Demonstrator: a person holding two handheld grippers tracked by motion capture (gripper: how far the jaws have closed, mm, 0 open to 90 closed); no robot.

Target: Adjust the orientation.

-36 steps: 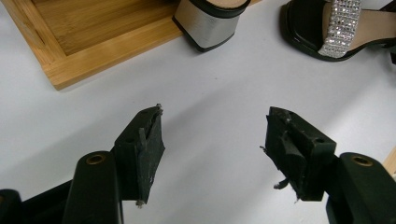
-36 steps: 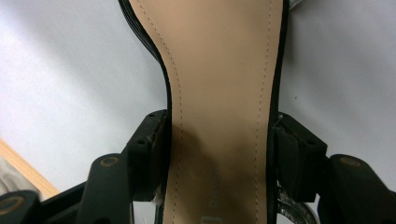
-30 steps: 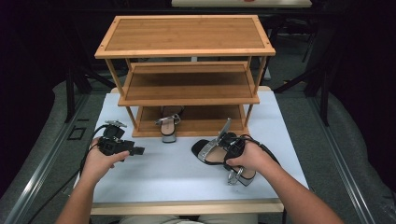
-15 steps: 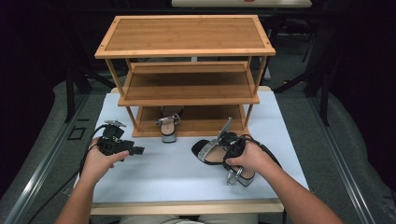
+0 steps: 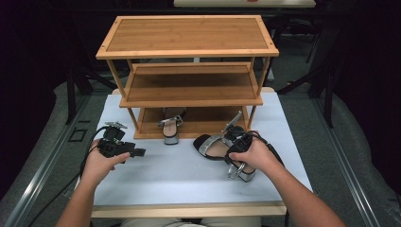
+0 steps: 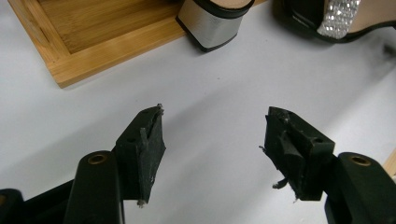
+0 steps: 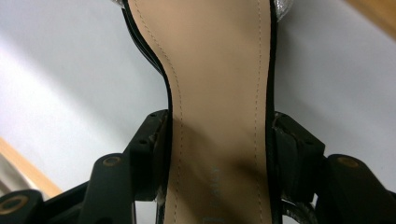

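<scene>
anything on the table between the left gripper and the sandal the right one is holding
Nothing: in the high view, only bare white table lies between the open left gripper and the sandal clamped by the right gripper.

Rack (image 5: pixel 189 52) at far middle of table (image 5: pixel 189 184), three shelves stacked. Sandal (image 5: pixel 171 127) on bottom shelf, heel jutting over front edge toward near side. Second sandal (image 5: pixel 215 144) on table before rack, right of centre, between jaws of right gripper (image 5: pixel 239 144). Left gripper (image 5: pixel 137 152) on left, before rack's left corner, well apart from both sandals.
</scene>
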